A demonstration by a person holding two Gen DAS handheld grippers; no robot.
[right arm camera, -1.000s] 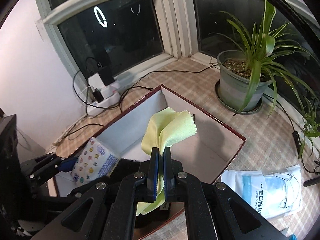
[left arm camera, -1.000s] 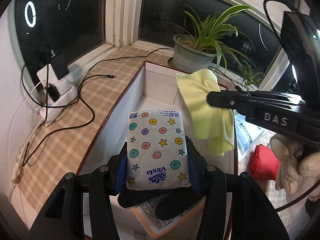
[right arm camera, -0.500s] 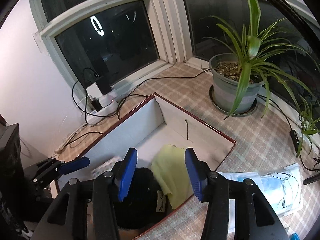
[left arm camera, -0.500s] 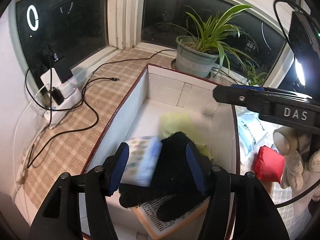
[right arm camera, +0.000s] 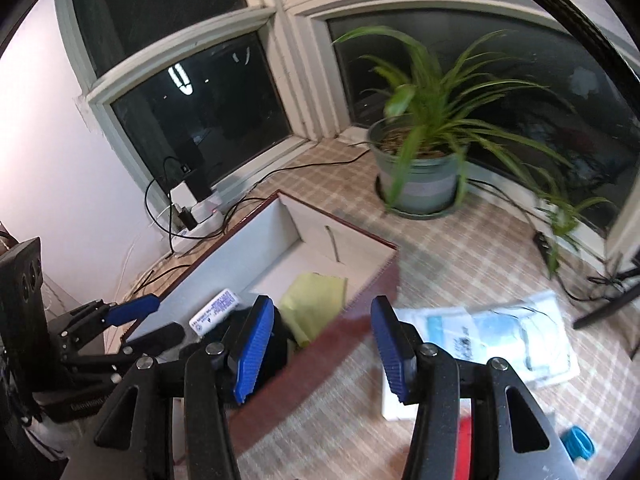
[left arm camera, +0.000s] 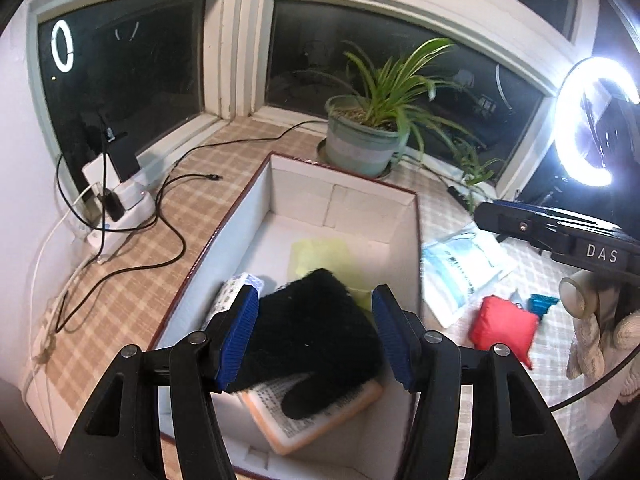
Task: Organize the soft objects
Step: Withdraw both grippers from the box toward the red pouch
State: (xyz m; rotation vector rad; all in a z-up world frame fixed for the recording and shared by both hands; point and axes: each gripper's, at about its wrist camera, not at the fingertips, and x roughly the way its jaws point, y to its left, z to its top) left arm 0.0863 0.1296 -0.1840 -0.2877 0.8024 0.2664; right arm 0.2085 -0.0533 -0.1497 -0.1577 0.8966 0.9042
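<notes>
A white-lined box (left arm camera: 414,240) with a dark red rim holds a yellow cloth (left arm camera: 320,254), a black glove (left arm camera: 316,332), a patterned tissue pack (left arm camera: 234,292) against its left wall and an orange-edged packet (left arm camera: 320,416) under the glove. My left gripper (left arm camera: 314,334) hangs open above the glove with nothing in its jaws. The right gripper (right arm camera: 322,346) is open and empty too, over the box's right wall (right arm camera: 340,344). From there the yellow cloth (right arm camera: 316,304), the tissue pack (right arm camera: 216,312) and the left gripper (right arm camera: 120,320) show.
Right of the box lie a bagged face-mask pack (right arm camera: 496,332), a red pouch (left arm camera: 502,330) and a small blue item (right arm camera: 576,442). A potted plant (left arm camera: 362,148) stands behind the box. Cables and a charger block (left arm camera: 116,200) lie at the left. A gloved hand (left arm camera: 600,332) is at the right edge.
The left gripper let go of the tissue pack and the right let go of the yellow cloth; both now lie in the box. Both grippers drew back, the right one toward the box's right wall.
</notes>
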